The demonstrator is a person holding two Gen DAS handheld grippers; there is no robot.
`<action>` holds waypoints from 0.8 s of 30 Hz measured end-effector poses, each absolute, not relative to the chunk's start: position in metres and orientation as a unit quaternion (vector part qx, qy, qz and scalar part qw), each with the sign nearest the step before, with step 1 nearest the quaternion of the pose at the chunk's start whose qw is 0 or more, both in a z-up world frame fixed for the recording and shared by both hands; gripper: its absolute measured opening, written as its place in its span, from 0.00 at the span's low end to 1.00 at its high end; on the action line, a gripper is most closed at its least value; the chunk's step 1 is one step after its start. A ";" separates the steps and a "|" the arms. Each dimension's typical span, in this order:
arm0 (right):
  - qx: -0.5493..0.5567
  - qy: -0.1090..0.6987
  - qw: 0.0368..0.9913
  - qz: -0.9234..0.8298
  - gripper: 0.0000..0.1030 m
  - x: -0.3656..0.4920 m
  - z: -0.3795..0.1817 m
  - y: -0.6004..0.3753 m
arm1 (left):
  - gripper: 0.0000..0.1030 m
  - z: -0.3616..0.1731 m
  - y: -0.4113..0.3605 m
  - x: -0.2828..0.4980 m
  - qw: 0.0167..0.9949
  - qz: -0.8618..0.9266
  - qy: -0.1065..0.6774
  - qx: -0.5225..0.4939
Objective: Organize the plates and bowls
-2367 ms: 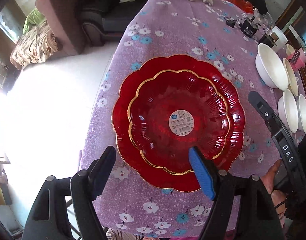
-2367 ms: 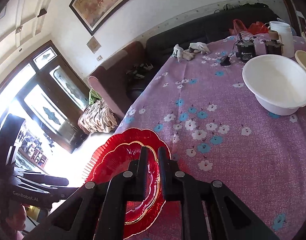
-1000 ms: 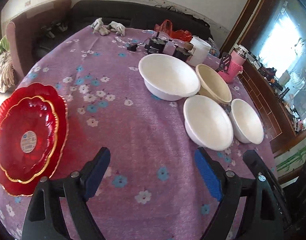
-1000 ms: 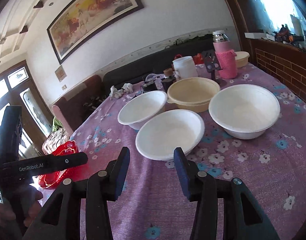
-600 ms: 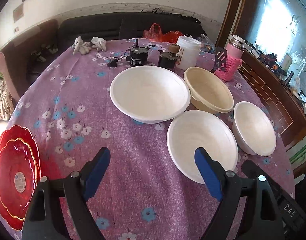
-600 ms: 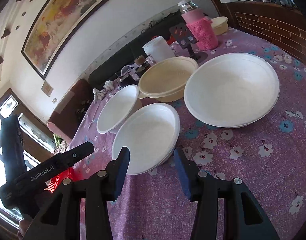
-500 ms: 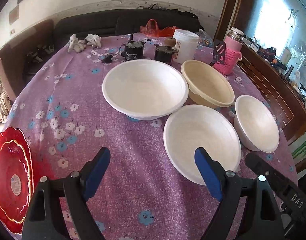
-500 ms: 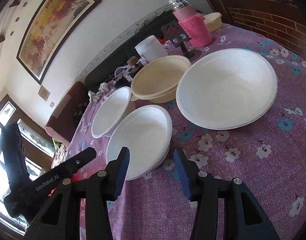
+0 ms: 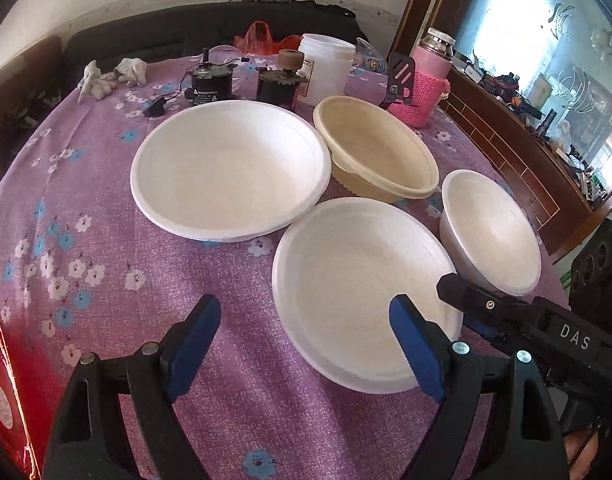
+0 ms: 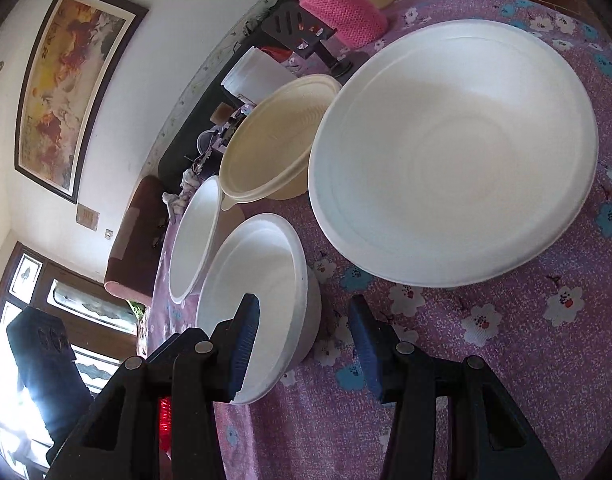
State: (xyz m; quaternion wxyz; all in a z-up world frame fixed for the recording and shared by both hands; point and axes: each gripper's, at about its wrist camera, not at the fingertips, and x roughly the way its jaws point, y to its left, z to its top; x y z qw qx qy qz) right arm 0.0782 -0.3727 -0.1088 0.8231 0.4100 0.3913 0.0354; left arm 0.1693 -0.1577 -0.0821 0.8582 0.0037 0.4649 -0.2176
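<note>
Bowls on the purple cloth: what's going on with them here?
A person holds a gripper in each hand over four loose bowls. The right gripper straddles the near rim of the nearest white bowl with its jaws open, not yet pinching it. The left gripper hangs open over the same bowl's other side. The big white bowl, the cream bowl and the small white bowl sit untouched. Nothing is stacked yet.

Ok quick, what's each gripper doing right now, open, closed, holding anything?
Left gripper: open, holding nothing, above the near white bowl.
Right gripper: open, holding nothing, jaws straddling that bowl's rim.
</note>
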 end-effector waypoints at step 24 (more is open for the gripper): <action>0.386 0.395 0.833 0.033 0.21 0.098 -0.123 -0.364 | 0.24 -0.112 -0.153 0.197 0.831 -0.225 0.506 -0.044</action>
